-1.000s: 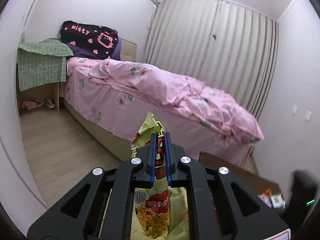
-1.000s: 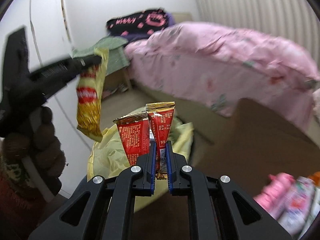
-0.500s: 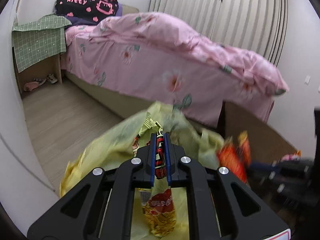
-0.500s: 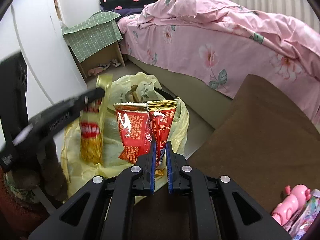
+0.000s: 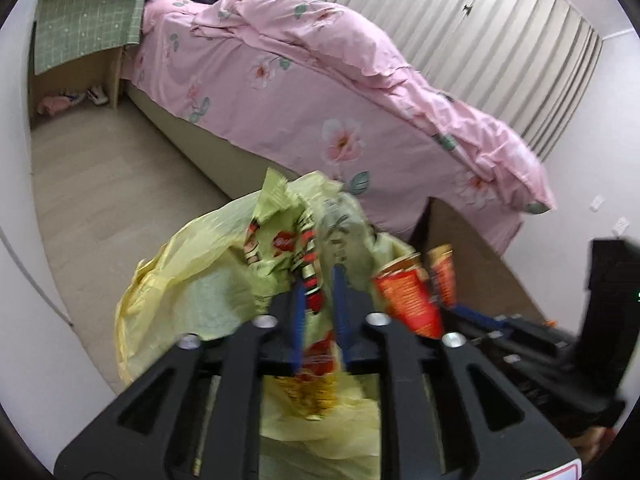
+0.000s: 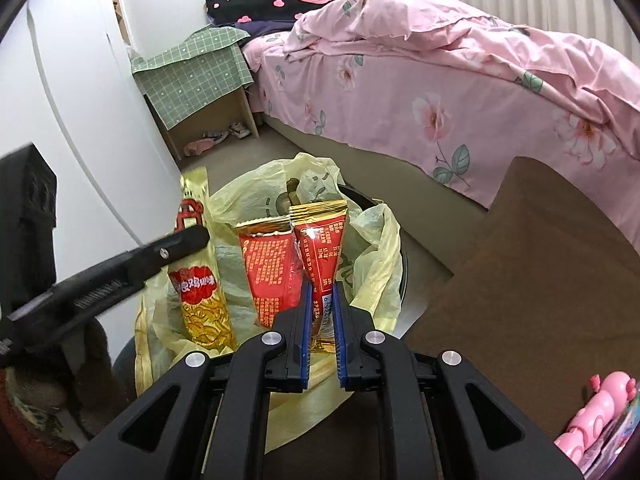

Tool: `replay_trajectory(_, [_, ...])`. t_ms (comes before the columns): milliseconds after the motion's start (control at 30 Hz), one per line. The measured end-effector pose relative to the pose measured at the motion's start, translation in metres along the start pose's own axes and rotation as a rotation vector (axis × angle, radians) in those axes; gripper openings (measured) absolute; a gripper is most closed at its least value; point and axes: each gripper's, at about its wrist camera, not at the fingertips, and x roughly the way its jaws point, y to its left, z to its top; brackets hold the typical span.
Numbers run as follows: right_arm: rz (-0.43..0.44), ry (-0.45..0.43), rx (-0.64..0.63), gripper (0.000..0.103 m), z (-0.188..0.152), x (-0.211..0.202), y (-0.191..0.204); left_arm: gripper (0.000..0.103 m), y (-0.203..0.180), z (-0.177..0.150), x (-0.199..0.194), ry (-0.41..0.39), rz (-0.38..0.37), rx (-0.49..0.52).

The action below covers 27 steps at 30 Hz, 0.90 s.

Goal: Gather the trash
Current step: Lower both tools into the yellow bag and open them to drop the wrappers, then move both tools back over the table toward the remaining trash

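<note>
Item 1, left hand-held gripper (image 5: 318, 300): closed on a yellow noodle wrapper (image 6: 202, 292), gripped near its upper part; the wrapper is hung with its long axis roughly vertical, its lower end already inside the mouth of the yellow bin bag (image 6: 376, 240)

Item 2, right hand-held gripper (image 6: 322, 300): closed on 2 red snack wrappers (image 6: 294, 264), held upright side by side, long axes vertical, torn tops uppermost; their lower ends are pinched between the blue pads

Item 3, key relation: the bag's opening is placed directly below and just ahead of both hand-held grippers; the left one is seen entering from the left of the right wrist view, the 2 loads being just beside each other over the same opening. Neither is judged clearly nearer; a release from either would be expected to drop its load into the bag

Item 4, surface: the bag is fitted over a dark round bin (image 6: 402, 264) standing on pale wood floor (image 5: 104, 200), beside a brown table (image 6: 540, 264)

Item 5, room: a bed (image 6: 460, 92) with pink floral cover, a green-checked cloth (image 6: 192, 76) over a nightstand, pleated curtains (image 5: 480, 40); pink items (image 6: 596, 408) at the table's near edge, not identified
</note>
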Motion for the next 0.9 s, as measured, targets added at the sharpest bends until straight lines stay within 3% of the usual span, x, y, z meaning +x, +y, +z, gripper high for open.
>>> replay_trajectory(33, [0.007, -0.005, 0.001, 0.03, -0.001, -0.002, -0.001, 0.035, -0.001, 0.002, -0.003, -0.004, -0.006, -0.004])
replay_trajectory(100, [0.014, -0.027, -0.003, 0.038, -0.003, -0.008, 0.0, 0.043, -0.006, 0.008, -0.012, -0.014, -0.033, -0.003])
replay_trajectory(300, [-0.034, -0.074, 0.006, 0.039, -0.01, -0.041, -0.003, 0.052, -0.019, 0.023, -0.035, -0.072, -0.055, 0.007])
replay_trajectory(467, [-0.041, -0.108, 0.036, 0.047, -0.015, -0.068, -0.012, 0.056, -0.023, 0.027, -0.047, -0.105, -0.024, -0.003])
replay_trajectory(700, [-0.056, -0.086, 0.021, 0.049, 0.008, -0.048, -0.004, 0.056, -0.028, 0.025, -0.065, -0.114, 0.013, 0.01])
replay_trajectory(867, [-0.016, -0.185, 0.09, 0.056, 0.025, -0.044, -0.008, 0.058, -0.027, 0.026, -0.075, -0.149, 0.004, -0.008])
replay_trajectory(900, [-0.046, -0.135, 0.039, 0.056, 0.03, -0.027, -0.003, 0.059, -0.026, 0.026, -0.075, -0.154, 0.001, -0.02])
